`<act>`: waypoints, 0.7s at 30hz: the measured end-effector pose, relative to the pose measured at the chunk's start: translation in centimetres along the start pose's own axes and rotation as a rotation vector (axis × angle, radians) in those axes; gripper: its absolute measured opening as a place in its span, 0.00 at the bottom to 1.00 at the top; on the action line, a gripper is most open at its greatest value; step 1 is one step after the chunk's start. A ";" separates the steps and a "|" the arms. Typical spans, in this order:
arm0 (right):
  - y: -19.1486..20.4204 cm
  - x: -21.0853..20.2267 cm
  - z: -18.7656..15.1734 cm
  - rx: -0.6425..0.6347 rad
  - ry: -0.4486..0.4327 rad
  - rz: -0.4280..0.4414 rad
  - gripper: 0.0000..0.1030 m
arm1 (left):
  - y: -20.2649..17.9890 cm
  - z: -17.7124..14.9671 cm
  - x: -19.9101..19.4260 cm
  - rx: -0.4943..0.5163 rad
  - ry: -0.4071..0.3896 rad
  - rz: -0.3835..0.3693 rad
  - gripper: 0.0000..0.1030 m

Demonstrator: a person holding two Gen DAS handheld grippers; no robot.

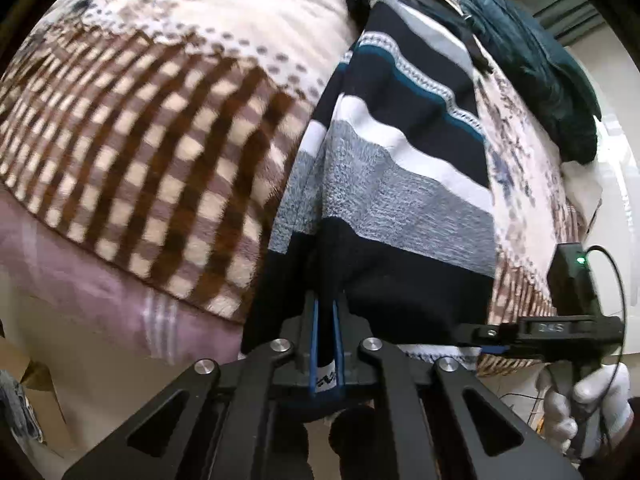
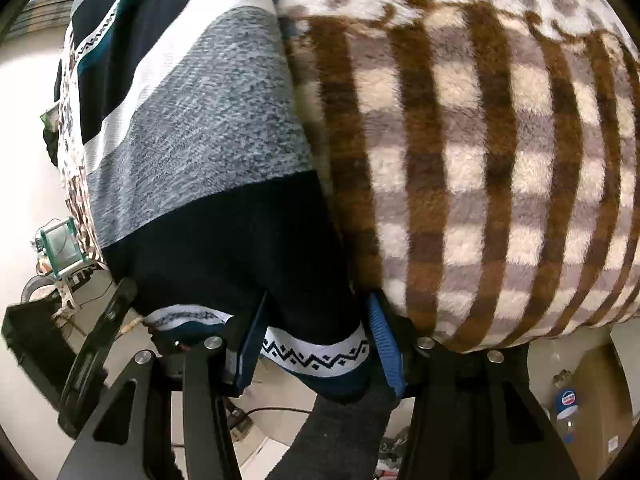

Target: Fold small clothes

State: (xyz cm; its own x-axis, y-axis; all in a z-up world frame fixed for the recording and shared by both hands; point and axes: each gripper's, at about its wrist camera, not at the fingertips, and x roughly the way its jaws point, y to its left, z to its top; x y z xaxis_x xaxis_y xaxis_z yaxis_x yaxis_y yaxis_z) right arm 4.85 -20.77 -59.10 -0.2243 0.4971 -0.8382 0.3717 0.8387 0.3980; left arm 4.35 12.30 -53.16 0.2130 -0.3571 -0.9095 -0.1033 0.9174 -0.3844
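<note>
A knitted sweater [image 1: 400, 184] striped in navy, grey, white and teal lies lengthwise on a checked fleece blanket [image 1: 160, 120]. My left gripper [image 1: 326, 320] is shut on the sweater's navy lower edge, with dark cloth pinched between its blue pads. In the right wrist view the same sweater [image 2: 192, 128] fills the left half. Its white zigzag hem [image 2: 316, 354] lies between the spread fingers of my right gripper [image 2: 318, 308], which is open, and the pads do not press the cloth. A white-gloved hand [image 1: 592, 396] holds the right gripper [image 1: 496, 340] at the sweater's right corner.
A dark teal garment [image 1: 540, 72] is heaped at the blanket's far right edge. A pink sheet [image 1: 80, 288] hangs below the blanket's front edge. The brown-checked blanket [image 2: 480, 140] spreads to the right of the sweater. On the floor stand a bottle [image 2: 566, 400] and boxes [image 1: 24, 364].
</note>
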 end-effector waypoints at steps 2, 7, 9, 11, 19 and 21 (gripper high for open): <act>0.8 0.5 -0.3 -0.004 0.003 -0.015 0.51 | 0.4 0.2 -0.7 -0.025 0.004 -0.013 0.04; 2.1 1.8 -0.8 -0.004 0.014 -0.014 0.51 | 1.8 1.1 0.9 -0.011 0.038 0.057 0.03; 3.1 2.5 -0.9 -0.007 0.014 -0.017 0.51 | 3.2 1.0 2.0 -0.022 0.057 0.081 0.02; 3.5 2.7 -0.7 -0.012 0.011 -0.012 0.51 | 3.8 1.1 2.7 -0.030 0.071 0.080 0.03; 4.0 4.0 -2.4 -0.055 0.026 -0.059 0.14 | 3.6 0.5 2.4 -0.033 0.092 0.085 0.07; 3.8 4.3 -1.9 -0.018 0.055 -0.019 0.21 | 3.8 0.5 2.3 -0.052 0.093 0.068 0.07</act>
State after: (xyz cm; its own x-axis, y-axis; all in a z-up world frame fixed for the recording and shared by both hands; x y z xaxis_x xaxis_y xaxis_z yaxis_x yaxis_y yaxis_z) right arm 3.55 -14.99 -60.51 -0.2805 0.4921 -0.8241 0.3504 0.8518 0.3894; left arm 4.95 15.10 -56.64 0.1132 -0.3113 -0.9436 -0.1653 0.9305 -0.3268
